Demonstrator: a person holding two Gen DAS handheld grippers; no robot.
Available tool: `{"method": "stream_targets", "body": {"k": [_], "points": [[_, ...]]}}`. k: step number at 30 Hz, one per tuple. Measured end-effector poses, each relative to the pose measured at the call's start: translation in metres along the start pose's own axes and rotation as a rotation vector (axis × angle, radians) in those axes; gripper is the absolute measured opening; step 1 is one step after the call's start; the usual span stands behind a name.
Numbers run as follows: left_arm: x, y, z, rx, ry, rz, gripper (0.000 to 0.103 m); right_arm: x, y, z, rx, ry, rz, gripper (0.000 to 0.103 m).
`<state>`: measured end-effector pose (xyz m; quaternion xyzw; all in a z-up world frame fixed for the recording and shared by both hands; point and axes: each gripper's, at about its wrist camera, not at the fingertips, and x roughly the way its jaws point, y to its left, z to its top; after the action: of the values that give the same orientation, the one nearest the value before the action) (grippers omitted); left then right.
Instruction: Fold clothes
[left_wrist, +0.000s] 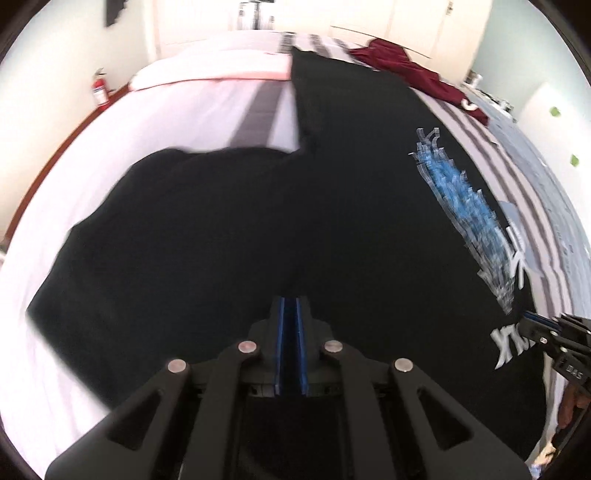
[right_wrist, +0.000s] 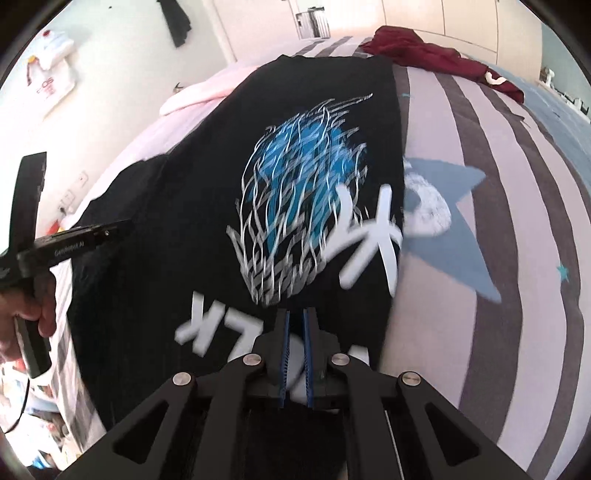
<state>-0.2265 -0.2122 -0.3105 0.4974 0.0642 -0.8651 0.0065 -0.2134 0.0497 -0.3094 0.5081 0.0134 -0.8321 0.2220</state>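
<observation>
Right wrist view: one black shirt (right_wrist: 207, 177), two tools (right_wrist: 296, 314) both pinching it

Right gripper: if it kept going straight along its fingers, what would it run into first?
The right gripper is clamped on the black cotton T-shirt. Straight ahead lies that shirt's blue-and-white scribble print, so it would meet more shirt fabric first, with the striped bedspread underneath. Depth is unclear.

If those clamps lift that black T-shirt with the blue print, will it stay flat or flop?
The black T-shirt with the blue print would probably flop: its sleeve already lies rumpled on the striped bedspread. It likely weighs little, being thin cloth.
</observation>
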Motion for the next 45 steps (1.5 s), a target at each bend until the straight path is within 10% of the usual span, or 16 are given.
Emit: {"method": "stream_targets", "body": {"k": [11, 24, 34, 39, 45], "points": [[-0.042, 0.023, -0.047, -0.137, -0.02, 0.155, 0.005, -0.042, -0.005, -0.067, -0.05, 0.046, 0.013, 0.007], [-0.038, -0.055, -0.044, -0.052, -0.069, -0.013, 0.006, -0.044, 0.035, -0.045, -0.038, -0.081, 0.101, 0.007], [-0.046, -0.07, -0.095, -0.063, 0.028, 0.001, 0.006, -0.035, 0.056, -0.099, 0.039, 0.01, 0.069, 0.007], [-0.078, -0.075, -0.076, -0.081, 0.039, 0.011, 0.006, -0.055, 0.056, -0.069, 0.034, -0.038, 0.02, 0.007], [-0.117, -0.081, -0.028, -0.089, -0.036, 0.033, 0.053, -0.081, 0.055, -0.025, 0.027, -0.113, -0.042, 0.014]]}}
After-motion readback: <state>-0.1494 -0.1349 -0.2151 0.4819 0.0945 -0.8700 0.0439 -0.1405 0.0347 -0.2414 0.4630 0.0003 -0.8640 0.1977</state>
